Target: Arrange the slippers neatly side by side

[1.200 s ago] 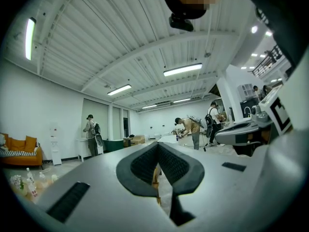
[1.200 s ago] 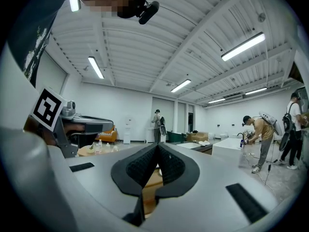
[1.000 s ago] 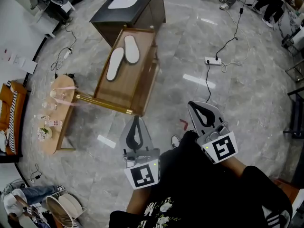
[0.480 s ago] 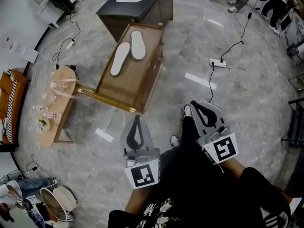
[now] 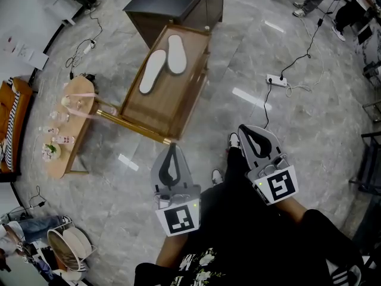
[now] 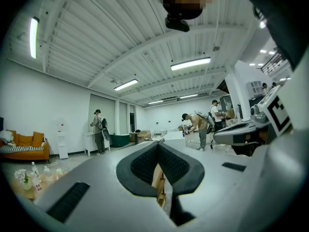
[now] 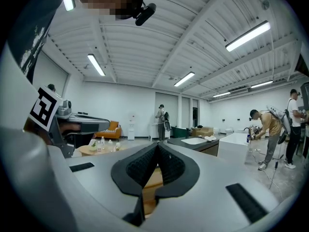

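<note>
Two white slippers lie soles-up on a low wooden table (image 5: 156,109) ahead of me: one slipper (image 5: 152,71) to the left and nearer, the other slipper (image 5: 176,46) to the right and farther, angled apart. My left gripper (image 5: 171,147) is shut and empty, held level well short of the table's near corner. My right gripper (image 5: 245,130) is also shut and empty, over the floor to the right. In both gripper views the jaws meet at their tips, with a sliver of the wooden table (image 6: 158,180) showing below them.
A dark cabinet (image 5: 178,5) stands behind the wooden table. A small round side table (image 5: 70,130) with bottles is at the left, an orange sofa (image 5: 11,124) beyond it. A power strip (image 5: 276,81) and cables lie on the marble floor. People stand at the far right.
Both grippers have moved forward toward the wooden table. The table and slippers have shifted up and to the right in the head view. Both grippers stay shut.
</note>
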The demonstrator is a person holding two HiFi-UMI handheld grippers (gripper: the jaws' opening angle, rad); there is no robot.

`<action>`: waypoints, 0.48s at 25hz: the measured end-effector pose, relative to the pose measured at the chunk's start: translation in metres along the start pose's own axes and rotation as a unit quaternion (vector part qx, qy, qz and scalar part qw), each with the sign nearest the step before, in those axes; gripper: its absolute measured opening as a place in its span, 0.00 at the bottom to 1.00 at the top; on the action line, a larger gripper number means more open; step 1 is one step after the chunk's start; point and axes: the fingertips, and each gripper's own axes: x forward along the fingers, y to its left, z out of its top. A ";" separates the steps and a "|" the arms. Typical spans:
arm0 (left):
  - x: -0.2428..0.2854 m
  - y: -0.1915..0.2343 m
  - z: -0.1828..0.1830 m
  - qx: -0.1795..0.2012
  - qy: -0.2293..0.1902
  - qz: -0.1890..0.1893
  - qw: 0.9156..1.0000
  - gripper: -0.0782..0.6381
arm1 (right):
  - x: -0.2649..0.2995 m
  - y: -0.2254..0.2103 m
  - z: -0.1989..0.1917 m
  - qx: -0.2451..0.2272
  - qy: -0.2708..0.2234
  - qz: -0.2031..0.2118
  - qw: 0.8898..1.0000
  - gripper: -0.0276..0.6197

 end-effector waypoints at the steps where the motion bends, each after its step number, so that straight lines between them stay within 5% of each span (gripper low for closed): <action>1: 0.004 0.000 0.000 0.000 0.001 0.001 1.000 0.11 | 0.004 -0.003 0.000 0.000 0.000 0.001 1.000 0.04; 12: 0.068 -0.004 0.007 -0.002 0.006 0.026 1.000 0.11 | 0.053 -0.060 0.005 -0.002 -0.003 0.024 1.000 0.04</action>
